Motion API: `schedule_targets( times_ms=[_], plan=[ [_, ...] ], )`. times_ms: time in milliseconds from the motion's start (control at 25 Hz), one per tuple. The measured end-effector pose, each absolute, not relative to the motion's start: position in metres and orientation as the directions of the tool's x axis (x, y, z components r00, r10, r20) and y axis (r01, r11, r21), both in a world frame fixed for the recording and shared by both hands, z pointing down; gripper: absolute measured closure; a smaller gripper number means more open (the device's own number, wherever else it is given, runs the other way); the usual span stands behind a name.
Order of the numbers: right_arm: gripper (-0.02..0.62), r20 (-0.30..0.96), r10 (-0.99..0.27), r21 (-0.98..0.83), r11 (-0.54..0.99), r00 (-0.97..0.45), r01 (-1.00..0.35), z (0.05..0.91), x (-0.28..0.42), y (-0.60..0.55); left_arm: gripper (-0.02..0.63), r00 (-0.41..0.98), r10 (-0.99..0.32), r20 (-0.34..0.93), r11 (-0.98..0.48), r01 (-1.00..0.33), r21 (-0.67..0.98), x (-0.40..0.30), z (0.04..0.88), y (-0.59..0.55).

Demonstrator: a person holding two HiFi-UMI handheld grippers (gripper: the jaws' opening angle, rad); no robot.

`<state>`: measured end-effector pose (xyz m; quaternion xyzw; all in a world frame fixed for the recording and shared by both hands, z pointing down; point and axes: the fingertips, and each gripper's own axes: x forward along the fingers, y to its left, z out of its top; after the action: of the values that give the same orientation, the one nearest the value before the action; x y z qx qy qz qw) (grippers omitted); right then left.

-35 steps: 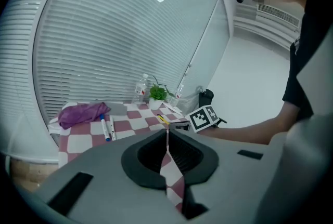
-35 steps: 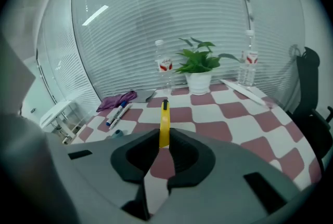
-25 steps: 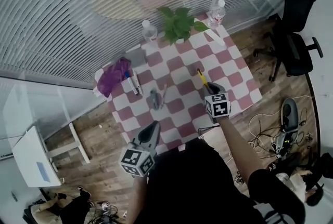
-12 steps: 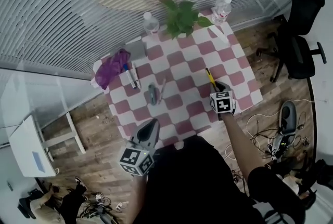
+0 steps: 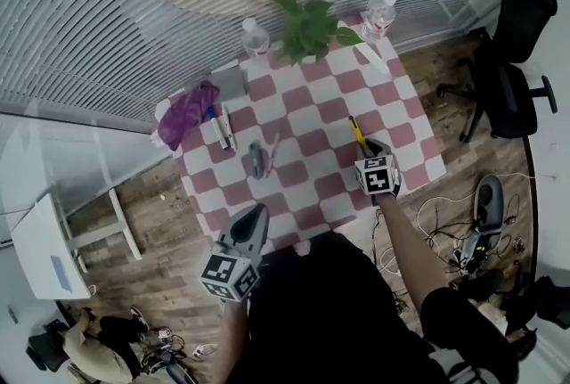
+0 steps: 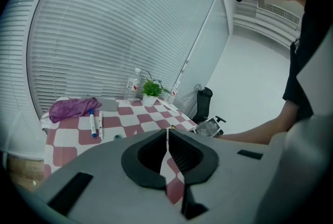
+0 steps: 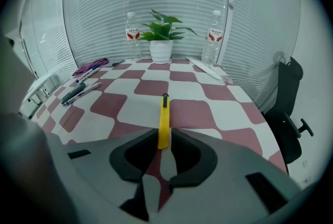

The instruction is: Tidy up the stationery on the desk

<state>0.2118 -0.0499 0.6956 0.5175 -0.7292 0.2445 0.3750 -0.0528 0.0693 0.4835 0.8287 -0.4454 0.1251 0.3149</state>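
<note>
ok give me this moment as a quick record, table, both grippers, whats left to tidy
table: red and white checked cloth
left gripper: shut, empty, off the table's near edge
right gripper: jaws just been opening, yellow cutter near end between them, lying on the table
loose stationery: markers beside the purple cloth, pens mid-table
far edge: potted plant, two bottles

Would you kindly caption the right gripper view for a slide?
Right gripper, jaws just opening, straddles the near end of a yellow utility knife on the checkered table.
</note>
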Motion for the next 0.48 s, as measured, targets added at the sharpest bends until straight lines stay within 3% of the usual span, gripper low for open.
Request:
schedule_targets(
  times_ms=[280, 480],
  plan=[
    [0.473, 0.762, -0.614, 0.005, 0.323, -0.205, -0.946, 0.668, 0.202, -0.052, 0.572, 0.558, -0.68, 0.476, -0.391, -0.825, 0.409, -0.056, 0.481, 0.068],
    [0.473, 0.722, -0.623, -0.049, 0.388, -0.301, -0.921, 0.647, 0.137, -0.045, 0.572, 0.539, -0.698, 0.471, -0.367, -0.835, 0.411, -0.063, 0.478, 0.071]
  ],
)
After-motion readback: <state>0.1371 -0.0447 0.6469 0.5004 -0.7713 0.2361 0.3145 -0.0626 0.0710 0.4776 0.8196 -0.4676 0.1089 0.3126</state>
